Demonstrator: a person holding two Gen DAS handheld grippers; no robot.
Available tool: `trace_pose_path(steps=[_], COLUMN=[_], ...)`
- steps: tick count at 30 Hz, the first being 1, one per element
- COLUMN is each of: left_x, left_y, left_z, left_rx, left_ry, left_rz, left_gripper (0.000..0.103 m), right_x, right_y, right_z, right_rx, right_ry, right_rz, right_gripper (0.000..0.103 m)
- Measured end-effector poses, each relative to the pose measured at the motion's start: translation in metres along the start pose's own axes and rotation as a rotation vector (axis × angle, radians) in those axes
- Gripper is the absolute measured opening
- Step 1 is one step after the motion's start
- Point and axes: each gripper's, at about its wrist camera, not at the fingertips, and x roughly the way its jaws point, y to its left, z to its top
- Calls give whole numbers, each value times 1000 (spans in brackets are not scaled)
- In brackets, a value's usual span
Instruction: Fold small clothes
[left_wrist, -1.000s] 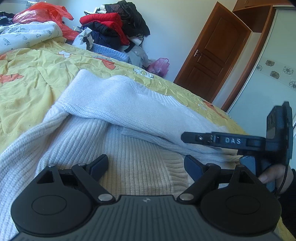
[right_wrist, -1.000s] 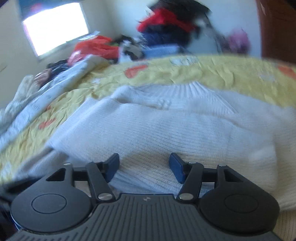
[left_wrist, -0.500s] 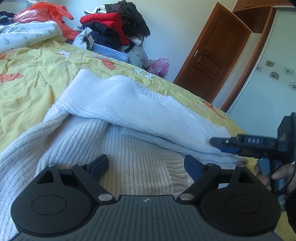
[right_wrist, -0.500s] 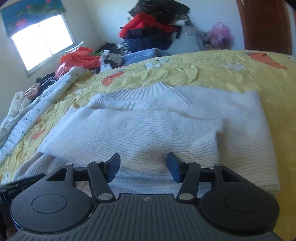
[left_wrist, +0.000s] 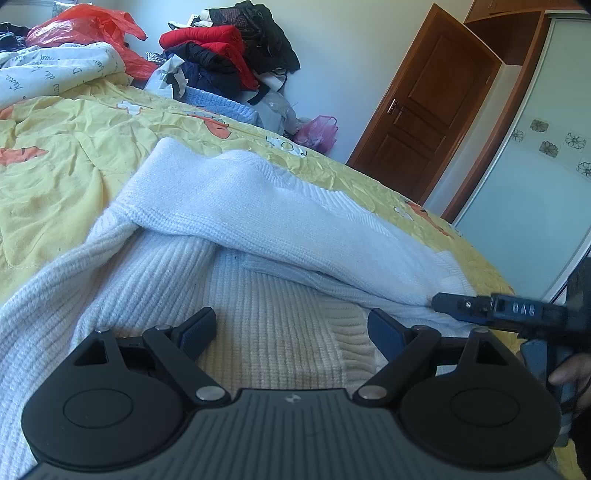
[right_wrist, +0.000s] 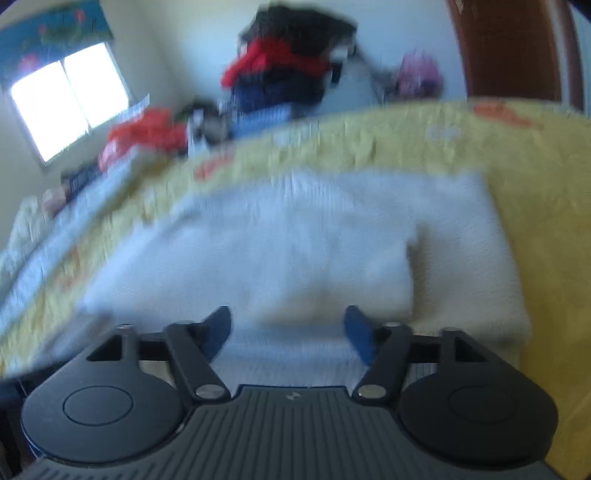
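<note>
Left gripper (left_wrist: 291, 332) wide apart over sweater (left_wrist: 258, 221), gripping nothing. Right gripper (right_wrist: 288, 328) jaws just opening, empty, above sweater; view blurred.

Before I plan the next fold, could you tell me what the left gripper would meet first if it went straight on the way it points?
Most likely the white sweater: the left gripper points down at its ribbed knit, with open fingers, though how near is unclear.

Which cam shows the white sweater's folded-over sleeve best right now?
Left wrist: it is sharp, and the sleeve lies across the ribbed body of the white sweater. Right wrist shows the whole sweater on the yellow bedspread, but motion blur smears the folds.
</note>
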Motion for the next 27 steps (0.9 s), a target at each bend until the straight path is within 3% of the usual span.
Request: trace_pose_path(steps=[7,13,18,21,27], left_x=[-1,-2,-2,0,2], left_y=[-2,-4,-7,-13,-18], left_z=[0,-1,-1,-2,-3], left_rx=[9,16,39,75,113], left_ry=[-1,0,6,14,26], left_rz=[13,20,39,66,96], left_gripper=[90,90,90,90,90], right_x=[-22,-32,-40,-38,-32], right_y=[5,18,23,38,61], right_z=[-4,-32,-49,-57,-73], right_rx=[62,12,-8,-125,-291], right_ry=[-9,44,23,22,10], right_rz=[18,23,9,-44,-119], right_gripper=[73,73,74,74,86])
